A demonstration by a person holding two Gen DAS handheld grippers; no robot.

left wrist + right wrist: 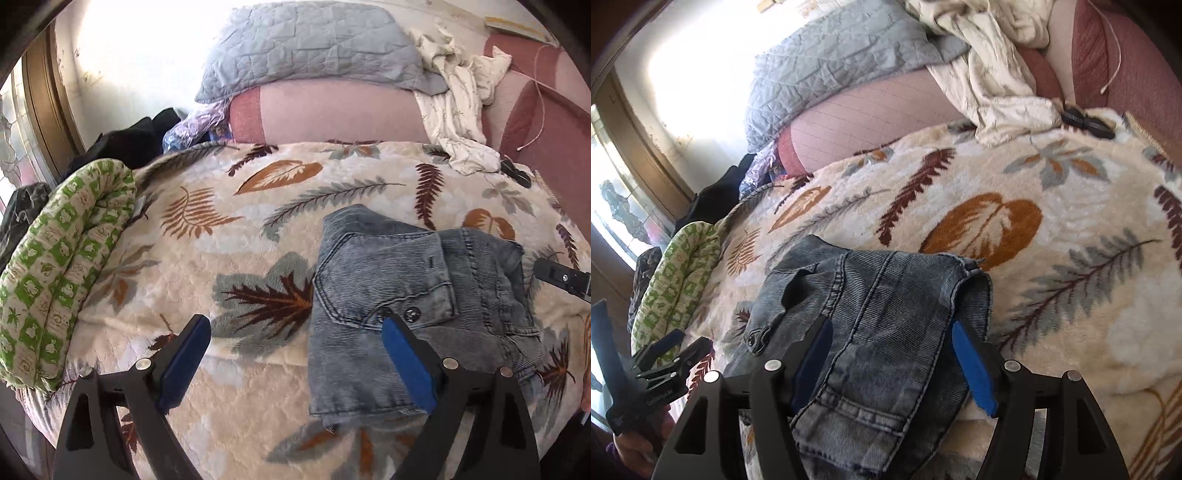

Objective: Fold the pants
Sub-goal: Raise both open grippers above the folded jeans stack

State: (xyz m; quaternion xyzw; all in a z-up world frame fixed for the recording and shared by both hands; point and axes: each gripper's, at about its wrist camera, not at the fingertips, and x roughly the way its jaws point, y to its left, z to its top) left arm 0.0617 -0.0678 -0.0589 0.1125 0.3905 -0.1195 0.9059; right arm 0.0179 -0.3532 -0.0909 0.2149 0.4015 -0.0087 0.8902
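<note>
The folded pants [417,291] are laid on the leaf-patterned blanket [229,236] of the bed. The left claw [295,332] is held wide open, empty, over their left edge; the right claw [890,339] is spread wide above them, nothing gripped

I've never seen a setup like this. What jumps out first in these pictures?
A folded pair of grey-blue jeans lies on a cream blanket printed with big leaves. Both hand-held grippers hover open: the left hand-held gripper at the jeans' left edge, the right hand-held gripper straddling them.
</note>
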